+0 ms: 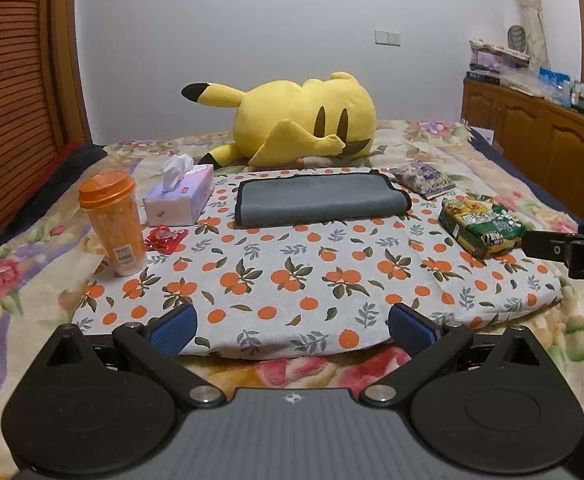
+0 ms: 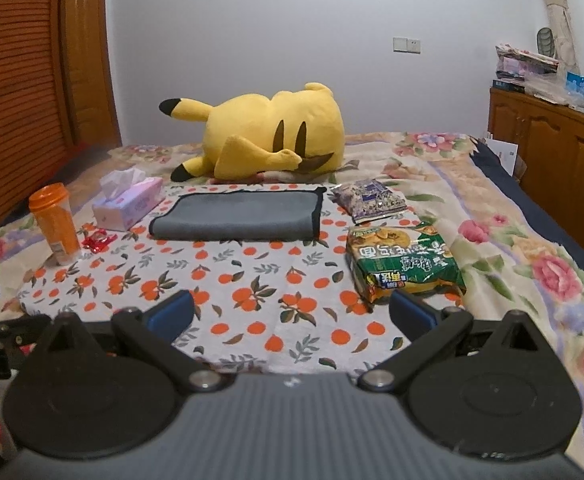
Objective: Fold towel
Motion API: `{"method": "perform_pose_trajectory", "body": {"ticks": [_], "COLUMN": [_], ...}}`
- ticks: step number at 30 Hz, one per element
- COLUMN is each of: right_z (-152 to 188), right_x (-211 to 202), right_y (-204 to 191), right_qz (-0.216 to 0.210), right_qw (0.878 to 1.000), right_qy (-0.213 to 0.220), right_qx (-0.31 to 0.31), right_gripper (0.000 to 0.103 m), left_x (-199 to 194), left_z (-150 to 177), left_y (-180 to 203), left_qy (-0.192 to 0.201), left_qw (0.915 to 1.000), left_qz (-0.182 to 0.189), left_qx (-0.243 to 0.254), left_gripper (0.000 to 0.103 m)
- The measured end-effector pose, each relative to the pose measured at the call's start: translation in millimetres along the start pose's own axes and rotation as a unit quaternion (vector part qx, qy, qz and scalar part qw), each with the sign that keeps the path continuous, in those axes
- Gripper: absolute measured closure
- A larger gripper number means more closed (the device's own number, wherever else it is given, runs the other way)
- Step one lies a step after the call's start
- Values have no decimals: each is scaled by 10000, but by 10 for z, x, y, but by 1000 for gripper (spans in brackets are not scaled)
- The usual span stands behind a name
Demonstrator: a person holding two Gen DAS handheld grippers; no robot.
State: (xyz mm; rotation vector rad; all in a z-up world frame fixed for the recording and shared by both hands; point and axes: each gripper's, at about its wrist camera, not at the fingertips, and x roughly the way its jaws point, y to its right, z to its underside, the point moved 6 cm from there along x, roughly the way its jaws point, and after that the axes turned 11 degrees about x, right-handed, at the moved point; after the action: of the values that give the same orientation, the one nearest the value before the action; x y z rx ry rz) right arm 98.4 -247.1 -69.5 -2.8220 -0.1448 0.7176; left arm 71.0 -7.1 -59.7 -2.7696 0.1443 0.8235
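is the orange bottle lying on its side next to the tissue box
No, the orange bottle stands upright, lid on top, beside the tissue box.

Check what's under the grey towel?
The grey towel lies folded on the orange-print cloth, which is spread over the floral blanket. Anything between its layers is hidden.

towel [image 1: 319,199] on cloth [image 1: 292,280], tissue box [image 1: 180,200] left, noodle pack [image 1: 481,226] right
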Motion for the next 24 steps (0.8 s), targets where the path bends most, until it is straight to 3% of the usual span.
{"method": "perform_pose_trajectory", "body": {"ticks": [24], "right_z": [-95], "right_x": [-129], "right_y": [-1], "right_qz": [-107], "right_qw": [9986], "right_qy": [509], "right_qx": [-33], "right_gripper": [0], "left_x": [-165], "left_z": [-126], "left_y": [-98], "left_qy": [631], "left_qw": [9976], "left_qz": [-260], "left_qx": [-66], "left_gripper": [0]}}
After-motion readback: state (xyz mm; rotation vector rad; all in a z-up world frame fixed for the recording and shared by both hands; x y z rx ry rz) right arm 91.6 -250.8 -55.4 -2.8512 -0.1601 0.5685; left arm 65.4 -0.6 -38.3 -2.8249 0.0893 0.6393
